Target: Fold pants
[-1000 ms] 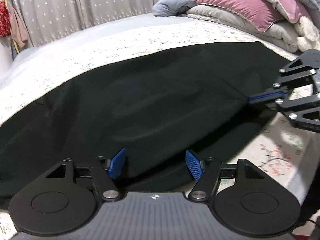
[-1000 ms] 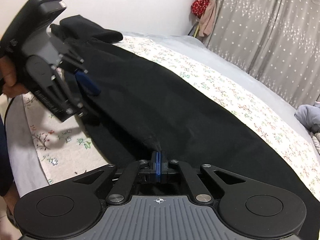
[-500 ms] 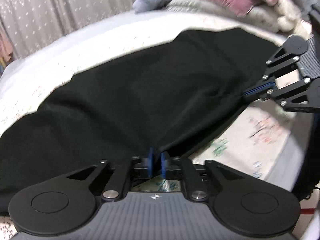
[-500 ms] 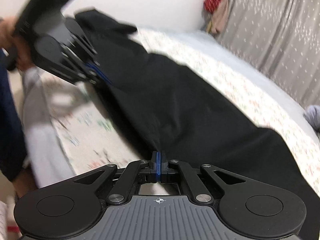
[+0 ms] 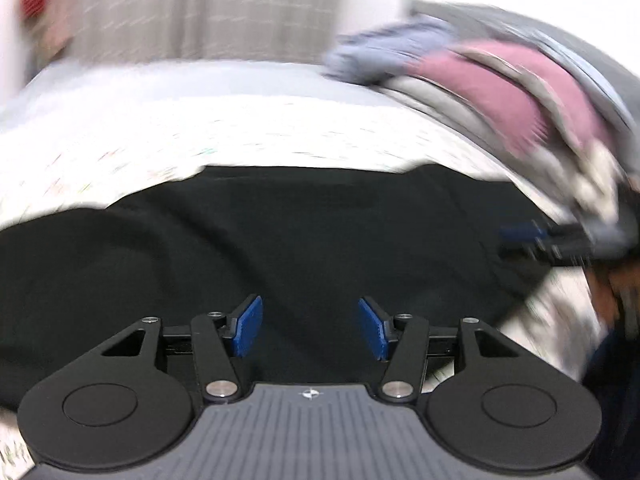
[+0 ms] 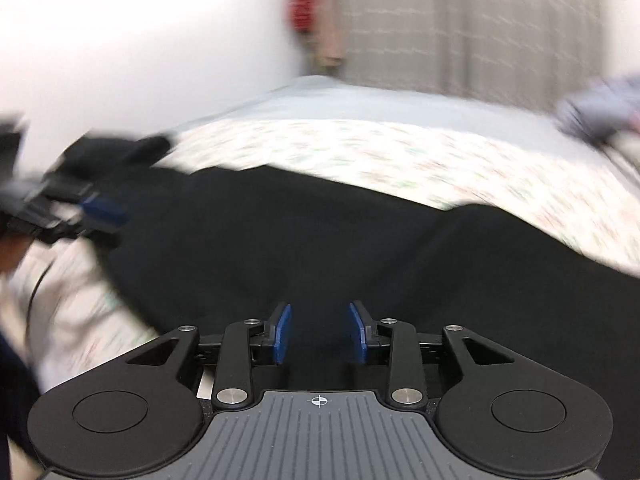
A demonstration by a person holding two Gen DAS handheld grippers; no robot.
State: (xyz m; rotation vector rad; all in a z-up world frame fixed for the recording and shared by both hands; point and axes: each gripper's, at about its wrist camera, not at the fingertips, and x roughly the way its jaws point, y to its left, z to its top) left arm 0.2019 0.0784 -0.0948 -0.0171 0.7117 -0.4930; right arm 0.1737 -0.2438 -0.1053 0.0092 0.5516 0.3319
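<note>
Two grippers, both with jaws opening and pads clear of cloth: left gripper (image 5: 311, 328) spread wide, right gripper (image 6: 319, 334) narrower, each over the near edge of the one pair of black pants (image 5: 320, 248). Pants lie flat along the near side of the floral sheet (image 6: 400, 160) on the bed. Beyond: one blurred pile of bedding (image 5: 500, 80), one curtain (image 6: 460, 20), one red item (image 6: 306, 0) hanging beside it.

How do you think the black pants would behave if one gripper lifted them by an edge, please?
The black pants would probably droop limply: they lie flat with soft ripples on the floral sheet. They look thin, so likely light. A one-point lift would probably bunch them.
</note>
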